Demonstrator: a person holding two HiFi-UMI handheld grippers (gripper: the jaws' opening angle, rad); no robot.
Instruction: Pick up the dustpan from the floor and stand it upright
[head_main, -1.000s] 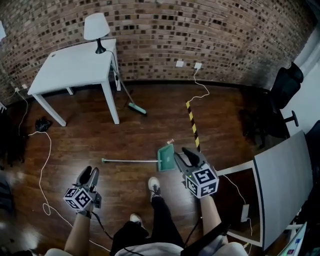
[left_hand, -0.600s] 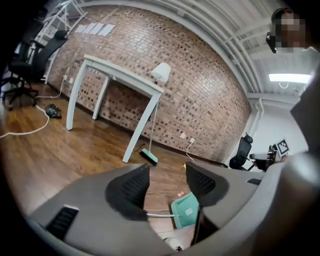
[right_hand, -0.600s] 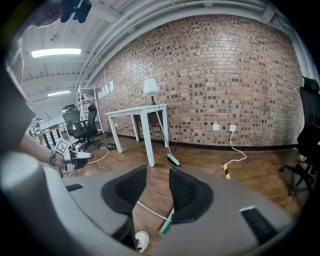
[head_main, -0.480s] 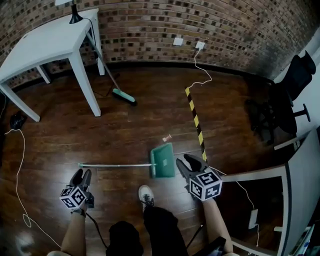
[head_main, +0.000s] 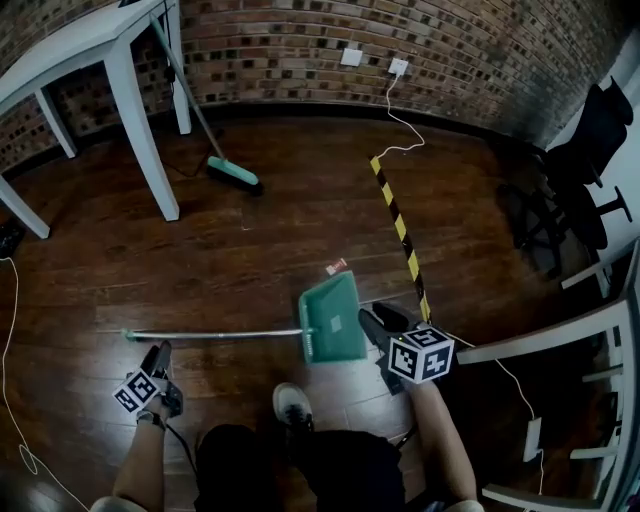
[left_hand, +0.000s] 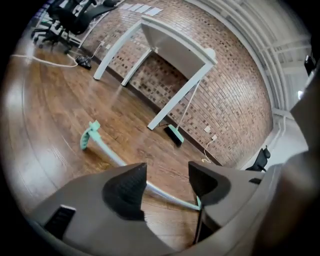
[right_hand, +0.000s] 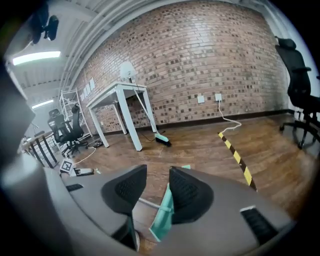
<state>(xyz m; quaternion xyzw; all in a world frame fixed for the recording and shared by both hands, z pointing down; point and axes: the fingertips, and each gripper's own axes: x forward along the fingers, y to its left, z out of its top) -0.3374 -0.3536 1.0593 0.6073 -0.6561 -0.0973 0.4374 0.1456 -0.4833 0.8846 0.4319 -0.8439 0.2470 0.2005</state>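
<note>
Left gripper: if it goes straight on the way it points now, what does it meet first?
Probably the dustpan handle, lying on the floor across its line. The left gripper has its jaws open, just opened wider, with nothing between them yet. Depth is hard to judge.

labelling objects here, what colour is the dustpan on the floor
Teal green; the dustpan shows best in the head view.

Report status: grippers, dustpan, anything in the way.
Left gripper open, jaws just been opening, nothing between them. Right gripper open, empty, beside the dustpan. Dustpan flat on floor, handle lying toward left gripper. Nothing blocking it.
</note>
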